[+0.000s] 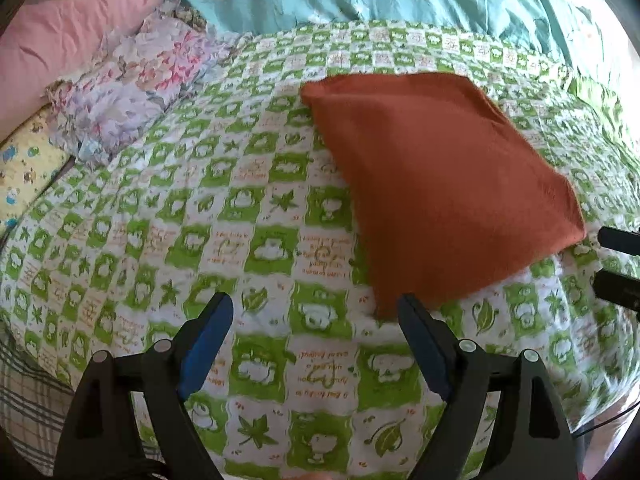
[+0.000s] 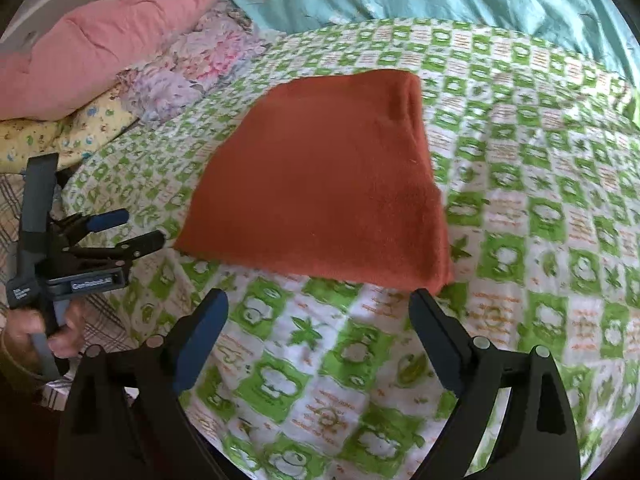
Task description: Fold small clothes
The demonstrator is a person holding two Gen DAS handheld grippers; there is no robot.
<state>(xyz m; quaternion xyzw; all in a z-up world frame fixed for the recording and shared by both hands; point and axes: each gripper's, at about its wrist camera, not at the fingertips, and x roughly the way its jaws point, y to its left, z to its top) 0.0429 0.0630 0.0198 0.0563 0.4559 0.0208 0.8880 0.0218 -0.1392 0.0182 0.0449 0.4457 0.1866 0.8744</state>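
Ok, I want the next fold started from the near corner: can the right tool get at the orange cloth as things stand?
Probably yes. The right tool is open and empty, the orange cloth lies flat on the green checked bedspread just ahead of its fingertips, and nothing lies between. The left tool sits off to the side.

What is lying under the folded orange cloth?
The orange cloth lies on the green-and-white checked sheet, visible all around it. Whether anything else is beneath it cannot be seen.

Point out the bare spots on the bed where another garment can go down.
Bare quilt lies right of the orange cloth, and between the cloth and both open grippers. The left side is crowded: pink pillow, floral bedding.
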